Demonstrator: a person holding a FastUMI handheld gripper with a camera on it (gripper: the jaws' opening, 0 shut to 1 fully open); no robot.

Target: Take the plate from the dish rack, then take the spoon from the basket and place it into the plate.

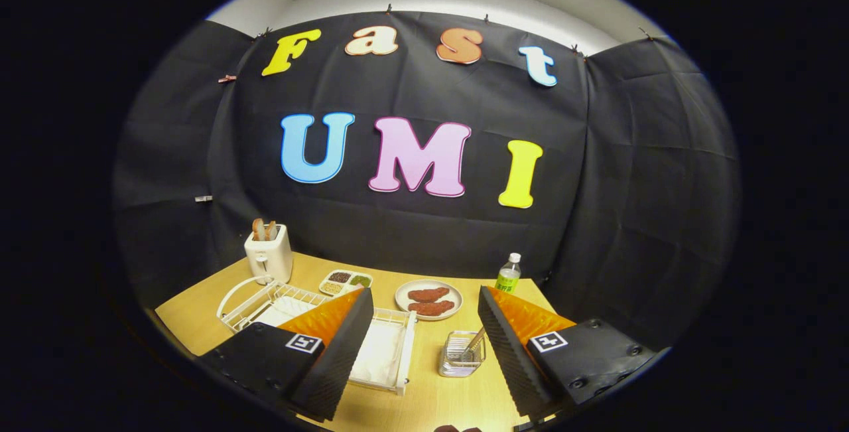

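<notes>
The gripper (424,352) is hanging above the near edge of the wooden table (199,326) with its two fingers spread wide apart and nothing between them, so nothing is being carried. Below and ahead of the left finger, the white wire dish rack (265,299) is sitting on the table; something pale and flat is lying inside it, which I am taking to be the plate (381,352), though the finger is covering much of it and I cannot be sure of its outline. Just inside the right finger, a small wire basket (461,356) is standing with the spoon (474,342) leaning in it, handle up. Beyond the fingers, a second plate holding two brown patties (429,300) is resting near the middle of the table, a divided tray of grains (345,281) is lying to its left, a toaster (268,253) with bread in it is standing at the far left corner, and a small bottle (509,273) is standing at the far right. Judging from this, the task is looking barely begun: the plate is apparently not out of the rack yet, the spoon is in its basket, and both pickups and the final placing are waiting to be done.
</notes>
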